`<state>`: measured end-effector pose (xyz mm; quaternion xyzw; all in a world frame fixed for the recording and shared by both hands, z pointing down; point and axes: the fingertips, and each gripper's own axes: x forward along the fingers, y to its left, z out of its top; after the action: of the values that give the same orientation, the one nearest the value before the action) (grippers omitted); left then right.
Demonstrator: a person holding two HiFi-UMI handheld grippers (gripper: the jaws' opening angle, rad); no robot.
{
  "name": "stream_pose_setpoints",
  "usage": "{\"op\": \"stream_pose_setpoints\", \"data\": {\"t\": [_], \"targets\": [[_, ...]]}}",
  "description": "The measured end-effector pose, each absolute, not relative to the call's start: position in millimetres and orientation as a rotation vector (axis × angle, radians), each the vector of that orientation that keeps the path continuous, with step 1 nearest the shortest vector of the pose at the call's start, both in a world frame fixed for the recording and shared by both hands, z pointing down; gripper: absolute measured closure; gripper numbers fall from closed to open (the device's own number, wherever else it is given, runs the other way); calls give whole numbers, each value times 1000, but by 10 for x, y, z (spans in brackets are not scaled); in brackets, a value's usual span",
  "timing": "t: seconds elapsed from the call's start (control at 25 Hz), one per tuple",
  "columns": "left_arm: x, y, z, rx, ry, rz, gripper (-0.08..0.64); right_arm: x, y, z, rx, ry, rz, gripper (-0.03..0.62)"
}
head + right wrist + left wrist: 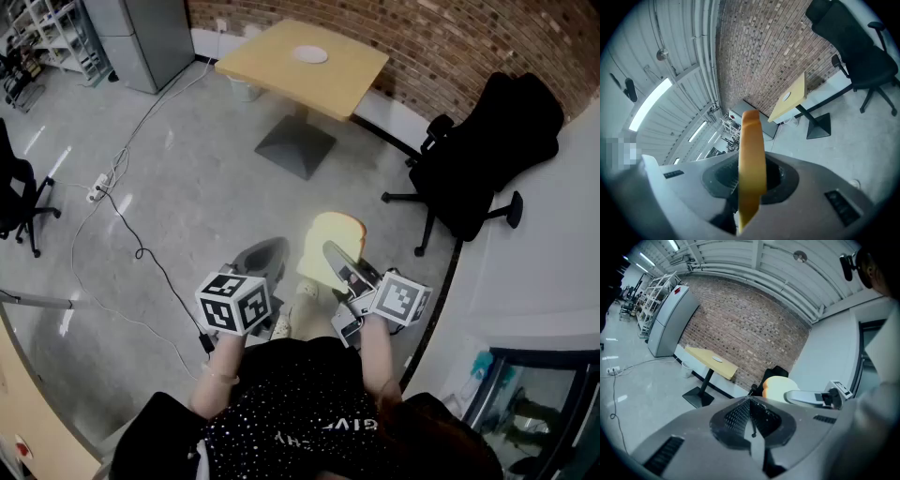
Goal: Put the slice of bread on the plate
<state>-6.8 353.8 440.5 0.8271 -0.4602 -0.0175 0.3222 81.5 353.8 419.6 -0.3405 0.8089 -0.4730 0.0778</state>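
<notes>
Inspected right claw (750,183) first: found closed to a narrow gap on 1 slice of bread (752,150), pinching its lower part, seen edge-on in the right gripper view, with most of the slice left proud of the 2 jaws. Judged light, soft, and easily crushed or torn. Best held as here, by the flat faces near the crust, under light pressure only. Likely to sag if tipped level.

Checked left claw (751,414): found shut, jaws meeting, nothing between them, carried just beside the right.

Confirmed from the head view: both claws held out in front of the person above the floor (187,187), with the bread in the air.

Located the white plate (310,54) on the yellow worktop (352,80) by the brick wall (469,37), well apart from the bread. Noted a black office chair (487,150) to the right of the likely route. Carry outstanding, placement not yet done.
</notes>
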Motion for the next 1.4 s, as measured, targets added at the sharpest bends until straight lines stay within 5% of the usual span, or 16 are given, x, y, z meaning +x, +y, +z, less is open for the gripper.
{"op": "stream_pose_setpoints", "data": {"t": [1.4], "targets": [[-190, 973, 4319, 2158, -1337, -87, 549, 807, 867, 4047, -993, 2482, -1345, 497]]}}
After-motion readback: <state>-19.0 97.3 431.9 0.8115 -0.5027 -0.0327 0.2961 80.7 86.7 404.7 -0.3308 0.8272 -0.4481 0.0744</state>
